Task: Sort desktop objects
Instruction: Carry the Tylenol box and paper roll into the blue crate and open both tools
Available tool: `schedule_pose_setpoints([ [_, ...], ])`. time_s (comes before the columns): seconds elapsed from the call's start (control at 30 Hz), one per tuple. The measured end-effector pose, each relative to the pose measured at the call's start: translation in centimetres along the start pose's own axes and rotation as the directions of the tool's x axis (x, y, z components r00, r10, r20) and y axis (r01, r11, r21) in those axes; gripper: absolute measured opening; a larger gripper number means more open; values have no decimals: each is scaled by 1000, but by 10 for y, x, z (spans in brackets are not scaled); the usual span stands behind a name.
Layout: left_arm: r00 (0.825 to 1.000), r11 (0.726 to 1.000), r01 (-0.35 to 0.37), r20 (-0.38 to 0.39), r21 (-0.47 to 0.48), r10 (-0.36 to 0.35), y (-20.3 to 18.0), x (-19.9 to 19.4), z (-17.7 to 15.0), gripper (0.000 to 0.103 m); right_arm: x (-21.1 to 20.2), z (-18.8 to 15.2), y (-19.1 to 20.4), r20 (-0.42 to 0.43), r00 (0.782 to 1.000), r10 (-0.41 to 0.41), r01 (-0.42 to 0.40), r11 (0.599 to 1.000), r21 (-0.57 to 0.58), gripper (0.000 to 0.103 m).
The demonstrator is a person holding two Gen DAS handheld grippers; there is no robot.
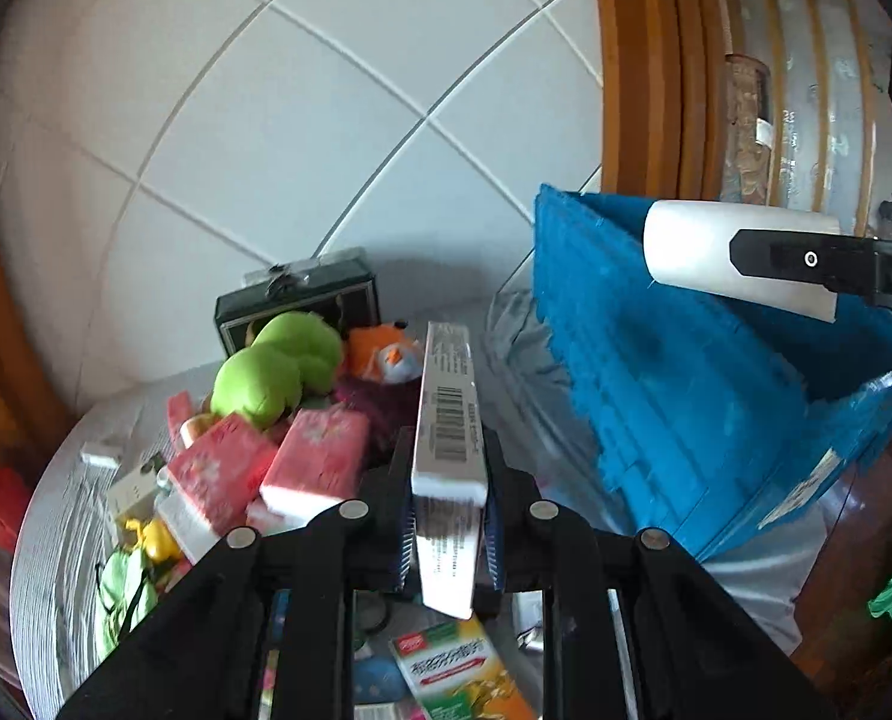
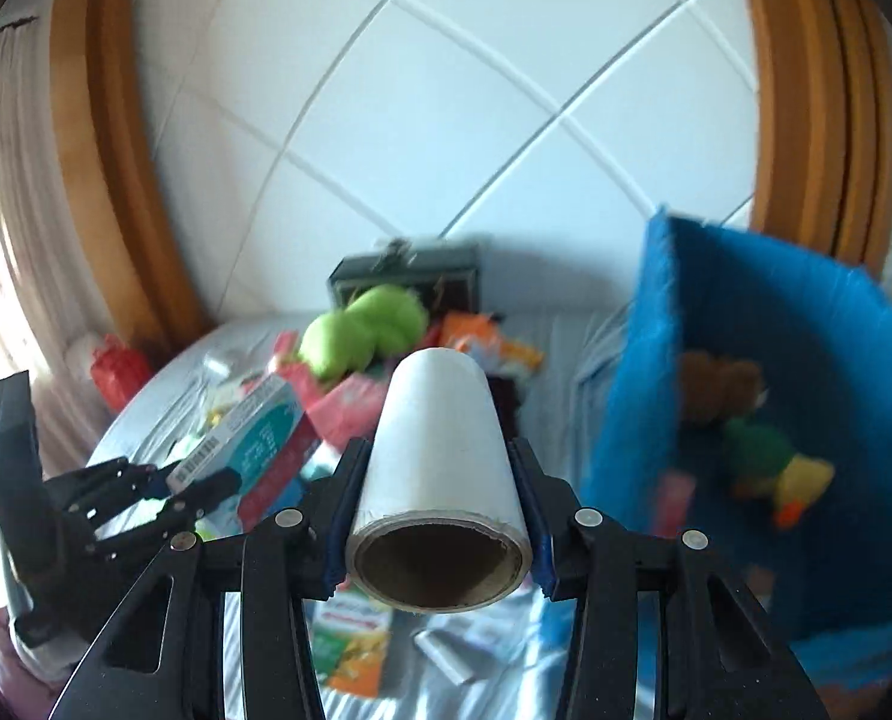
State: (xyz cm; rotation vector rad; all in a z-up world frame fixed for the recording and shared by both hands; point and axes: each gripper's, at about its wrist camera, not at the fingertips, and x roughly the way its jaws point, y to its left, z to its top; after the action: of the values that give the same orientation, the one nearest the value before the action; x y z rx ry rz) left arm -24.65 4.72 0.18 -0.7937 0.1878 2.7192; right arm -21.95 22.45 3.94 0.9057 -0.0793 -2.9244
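My left gripper [image 1: 448,462] is shut on a long white box [image 1: 446,414] with a barcode, held above the cluttered table; it also shows in the right wrist view [image 2: 197,489] with the teal-faced box [image 2: 248,438]. My right gripper [image 2: 437,450] is shut on a white roll [image 2: 440,450] with a brown core, held near the blue fabric bin [image 2: 643,390]. In the left wrist view the roll [image 1: 703,252] hangs over the bin [image 1: 655,372]. Plush toys [image 2: 757,456] lie inside the bin.
A pile lies on the grey cloth: a green plush [image 1: 278,366], an orange plush [image 1: 386,354], pink packets [image 1: 320,450], a dark box [image 1: 302,294], a green-orange packet [image 1: 463,678] and a red bag [image 2: 116,366]. A tiled wall [image 1: 326,120] stands behind.
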Motion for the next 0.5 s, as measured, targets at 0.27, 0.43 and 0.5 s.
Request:
schedule_pose_setpoints([
  [0.27,990,988,108,77,113,-117,-109,26,105,19,-27,43,-118,-9,988,-155,155,987,39,45],
  [0.43,986,970,161,23,183,-168,-190,62,156,19,-9,52,-198,-121,965,-233,240,970,48,45],
  [0.5,978,964,208,-45,164,-203,-217,88,169,19,4,50,-228,-181,950,-253,266,963,49,45],
])
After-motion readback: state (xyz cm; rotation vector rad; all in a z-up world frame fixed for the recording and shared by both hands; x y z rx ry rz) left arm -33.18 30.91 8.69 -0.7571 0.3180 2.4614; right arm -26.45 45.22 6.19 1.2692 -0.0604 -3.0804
